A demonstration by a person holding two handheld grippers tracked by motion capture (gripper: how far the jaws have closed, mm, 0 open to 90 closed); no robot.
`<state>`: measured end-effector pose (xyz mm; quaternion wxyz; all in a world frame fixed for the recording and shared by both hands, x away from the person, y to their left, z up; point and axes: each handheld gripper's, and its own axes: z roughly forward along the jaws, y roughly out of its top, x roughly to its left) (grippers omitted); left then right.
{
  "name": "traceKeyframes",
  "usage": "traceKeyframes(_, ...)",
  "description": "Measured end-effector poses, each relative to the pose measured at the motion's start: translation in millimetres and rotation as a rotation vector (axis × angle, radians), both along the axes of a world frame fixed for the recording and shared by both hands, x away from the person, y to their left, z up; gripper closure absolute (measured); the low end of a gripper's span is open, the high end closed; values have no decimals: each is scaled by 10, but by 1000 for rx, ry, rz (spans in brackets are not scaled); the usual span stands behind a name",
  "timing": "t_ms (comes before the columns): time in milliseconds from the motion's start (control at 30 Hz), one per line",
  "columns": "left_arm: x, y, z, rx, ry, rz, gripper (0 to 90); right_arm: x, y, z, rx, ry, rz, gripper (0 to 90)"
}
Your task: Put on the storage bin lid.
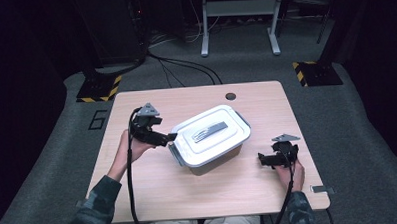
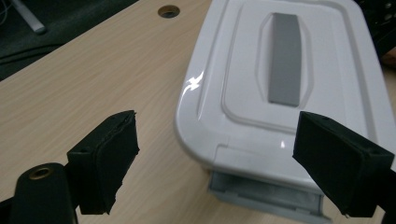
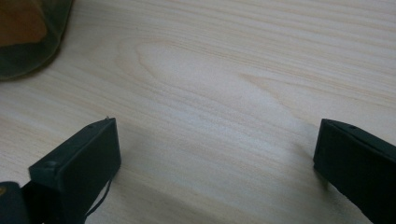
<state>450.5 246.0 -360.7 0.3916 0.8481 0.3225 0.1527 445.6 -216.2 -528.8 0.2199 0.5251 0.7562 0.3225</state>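
At the middle of the wooden table (image 1: pixel 154 193) sits a white lidded box (image 1: pixel 210 135), lid on, contents hidden. Its grey end latch (image 2: pixel 266 193) lies just ahead of the left gripper (image 2: pixel 215 161), whose jaws stand apart and empty. A careless approach could shove the box rather than catch the latch; the right gripper (image 3: pixel 215 154) rests spread over bare wood.

The white box (image 2: pixel 280 93) is running off the top and right edges in the left gripper view, so its far end isn't showing. A blurry brownish thing (image 3: pixel 28 37) is getting cropped at the right gripper view's top-left corner, can't tell what it is.
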Motion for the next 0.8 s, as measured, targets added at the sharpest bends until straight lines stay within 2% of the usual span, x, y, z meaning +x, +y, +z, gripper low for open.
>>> traceKeyframes(167,-104,270,-148,-7,-4,59,131,0,0,-1,0,-1,0,0)
traceKeyframes(367,-177,580,-450,-9,26,129,130,0,1,-1,0,0,0,0)
traceKeyframes(400,-187,631,-521,-21,40,144,130,0,1,-1,0,0,0,0)
traceKeyframes(633,-242,823,-851,-23,75,210,122,0,2,0,0,1,0,0)
traceKeyframes(800,-264,954,-1140,-27,124,268,105,-1,2,0,-1,0,0,0)
